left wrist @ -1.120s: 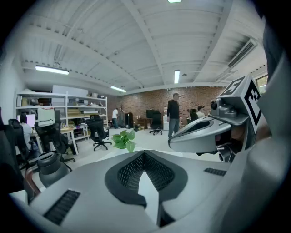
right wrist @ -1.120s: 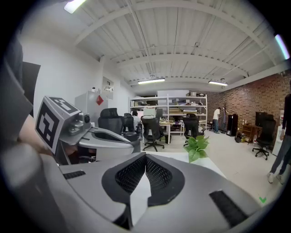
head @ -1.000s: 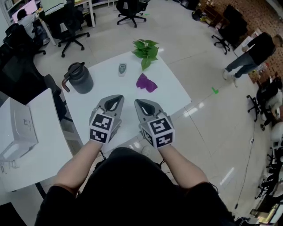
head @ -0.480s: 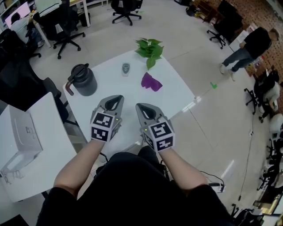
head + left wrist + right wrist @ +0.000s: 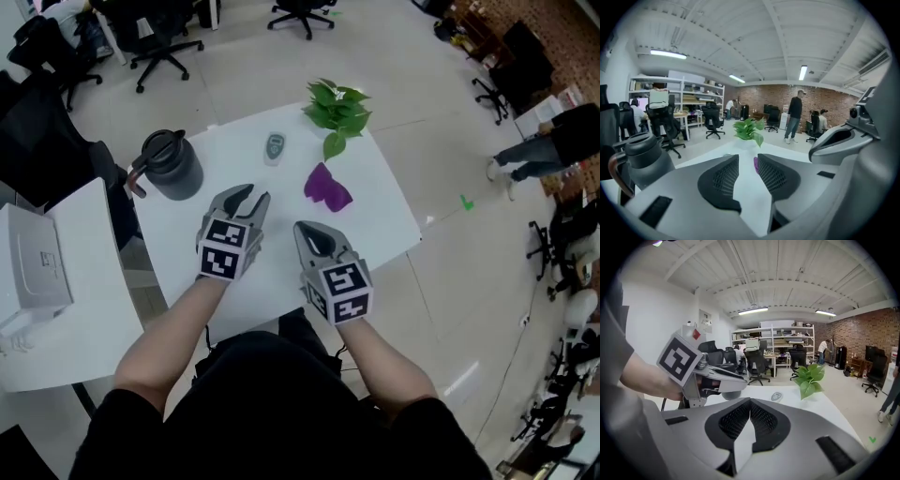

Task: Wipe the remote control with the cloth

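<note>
A small grey remote control (image 5: 274, 146) lies at the far side of the white table (image 5: 375, 234), also visible in the right gripper view as the remote (image 5: 776, 396). A crumpled purple cloth (image 5: 326, 187) lies to its right; a sliver of the cloth (image 5: 755, 164) shows between the left jaws. My left gripper (image 5: 247, 194) hovers over the table's middle, its jaws have just been opening, a narrow gap and nothing between them. My right gripper (image 5: 310, 232) is shut and empty, nearer the front edge.
A dark grey kettle (image 5: 172, 167) stands at the table's left. A green potted plant (image 5: 337, 108) sits at the far right corner. A white side table (image 5: 84, 309) with a white box is at my left. Office chairs and people stand beyond.
Both grippers have moved forward over the table, the left farther. The left jaws have parted from shut to a narrow gap. The right jaws stay shut.
</note>
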The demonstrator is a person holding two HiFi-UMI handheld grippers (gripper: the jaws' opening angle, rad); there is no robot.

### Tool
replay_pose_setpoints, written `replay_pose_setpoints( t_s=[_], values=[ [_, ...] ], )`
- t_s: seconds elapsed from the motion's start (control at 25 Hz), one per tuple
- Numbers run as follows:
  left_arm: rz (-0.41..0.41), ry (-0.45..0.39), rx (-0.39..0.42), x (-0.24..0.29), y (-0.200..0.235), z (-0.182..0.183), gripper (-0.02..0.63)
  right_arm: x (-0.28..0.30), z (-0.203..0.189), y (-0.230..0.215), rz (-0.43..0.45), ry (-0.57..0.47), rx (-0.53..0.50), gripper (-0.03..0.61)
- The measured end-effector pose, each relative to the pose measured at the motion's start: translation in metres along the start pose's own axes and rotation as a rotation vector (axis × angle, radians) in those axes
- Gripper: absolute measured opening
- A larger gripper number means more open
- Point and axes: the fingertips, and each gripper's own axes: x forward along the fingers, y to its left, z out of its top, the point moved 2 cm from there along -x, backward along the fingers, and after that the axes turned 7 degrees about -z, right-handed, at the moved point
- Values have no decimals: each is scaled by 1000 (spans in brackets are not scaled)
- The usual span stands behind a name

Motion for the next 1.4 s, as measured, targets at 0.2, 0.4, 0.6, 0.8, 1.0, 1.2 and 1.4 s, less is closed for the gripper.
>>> replay_pose_setpoints(
  t_s=[0.2,0.4,0.6,0.8,1.0,1.2,1.4],
  values=[
    [102,76,-77,74,34,-11,175,34,-10,-46,72,38,-7,14],
    [210,154,-130,143,72,-30,262,62,-26,-84,128,81,3,14],
    [263,239,-171,197,99,-54,302,78,-41,-112,150,115,20,14],
    [297,305,-217,229,120,-75,304,91,-54,-128,170,147,37,14],
    [304,346,-233,246,129,-82,302,99,-58,-134,178,157,48,14],
    [314,358,-284,254,136,-94,304,100,-63,-137,176,164,57,14],
    [349,368,-288,247,138,-89,256,98,-63,-137,171,167,61,14]
  ],
)
